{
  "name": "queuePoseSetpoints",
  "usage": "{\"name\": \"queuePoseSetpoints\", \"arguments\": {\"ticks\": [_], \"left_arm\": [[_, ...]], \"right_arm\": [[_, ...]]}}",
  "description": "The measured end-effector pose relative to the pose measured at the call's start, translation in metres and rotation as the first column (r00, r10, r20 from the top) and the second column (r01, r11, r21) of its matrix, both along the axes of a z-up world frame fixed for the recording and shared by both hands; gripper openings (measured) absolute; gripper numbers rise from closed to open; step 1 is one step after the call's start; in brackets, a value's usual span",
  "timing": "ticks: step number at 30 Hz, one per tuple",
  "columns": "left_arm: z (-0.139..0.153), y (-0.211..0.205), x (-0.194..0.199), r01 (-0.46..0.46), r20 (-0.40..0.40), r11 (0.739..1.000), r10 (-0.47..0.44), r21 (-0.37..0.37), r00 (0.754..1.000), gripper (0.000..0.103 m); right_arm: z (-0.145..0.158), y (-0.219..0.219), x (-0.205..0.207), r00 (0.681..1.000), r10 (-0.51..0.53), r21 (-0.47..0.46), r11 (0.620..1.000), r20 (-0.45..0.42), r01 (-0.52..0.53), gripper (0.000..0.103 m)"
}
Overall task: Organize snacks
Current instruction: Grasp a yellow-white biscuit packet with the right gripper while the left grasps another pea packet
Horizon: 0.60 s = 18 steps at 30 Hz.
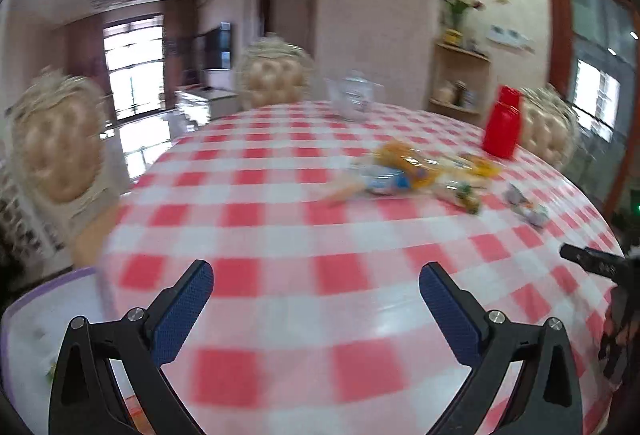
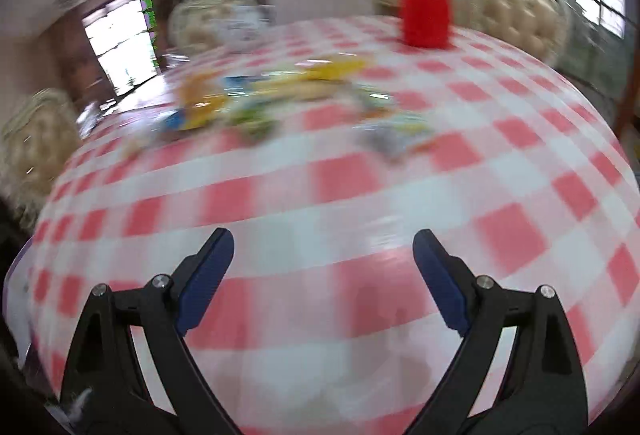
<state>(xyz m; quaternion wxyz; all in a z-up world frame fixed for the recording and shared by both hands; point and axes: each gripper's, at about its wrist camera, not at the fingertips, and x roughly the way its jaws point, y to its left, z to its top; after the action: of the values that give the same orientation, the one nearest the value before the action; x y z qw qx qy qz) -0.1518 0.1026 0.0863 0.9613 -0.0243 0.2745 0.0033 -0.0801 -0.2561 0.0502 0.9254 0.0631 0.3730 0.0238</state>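
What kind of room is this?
Probably a home dining room: a round table in a red-checked tablecloth, padded chairs around it, and snack packets piled on top.

No print on the blurred snack packets (image 1: 416, 175) is legible.

Near bench (image 1: 280, 235) cloth lay bare ahead; snack packets (image 1: 420, 175) clustered mid-bench, red container (image 1: 502, 123) and clear jar (image 1: 354, 95) blocked far side.
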Motion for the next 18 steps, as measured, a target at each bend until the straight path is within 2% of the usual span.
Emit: {"name": "queuePoseSetpoints", "arguments": {"ticks": [3, 6, 12, 15, 18], "left_arm": [[-0.005, -0.034, 0.034, 0.084, -0.038, 0.996, -0.085, -0.016, 0.996, 0.103], [-0.014, -0.068, 0.068, 0.159, -0.095, 0.985, -0.165, -0.067, 0.982, 0.103], [-0.040, -0.112, 0.119, 0.219, -0.203, 0.968, -0.241, -0.126, 0.949, 0.103], [-0.049, -0.132, 0.142, 0.244, -0.232, 0.960, -0.271, -0.138, 0.934, 0.103], [-0.051, -0.142, 0.154, 0.245, -0.243, 0.957, -0.277, -0.154, 0.929, 0.103]], "right_arm": [[-0.007, -0.031, 0.030, 0.998, -0.002, -0.027, 1.000, -0.059, 0.000, 0.092], [-0.014, -0.042, 0.061, 0.996, 0.014, -0.101, 0.995, -0.088, -0.023, 0.092], [-0.017, -0.059, 0.093, 0.993, 0.102, -0.060, 0.993, -0.067, -0.106, 0.092], [-0.020, -0.056, 0.114, 0.984, 0.157, -0.094, 0.982, -0.079, -0.164, 0.092], [-0.026, -0.047, 0.135, 0.971, 0.213, -0.149, 0.962, -0.110, -0.228, 0.092]]}}
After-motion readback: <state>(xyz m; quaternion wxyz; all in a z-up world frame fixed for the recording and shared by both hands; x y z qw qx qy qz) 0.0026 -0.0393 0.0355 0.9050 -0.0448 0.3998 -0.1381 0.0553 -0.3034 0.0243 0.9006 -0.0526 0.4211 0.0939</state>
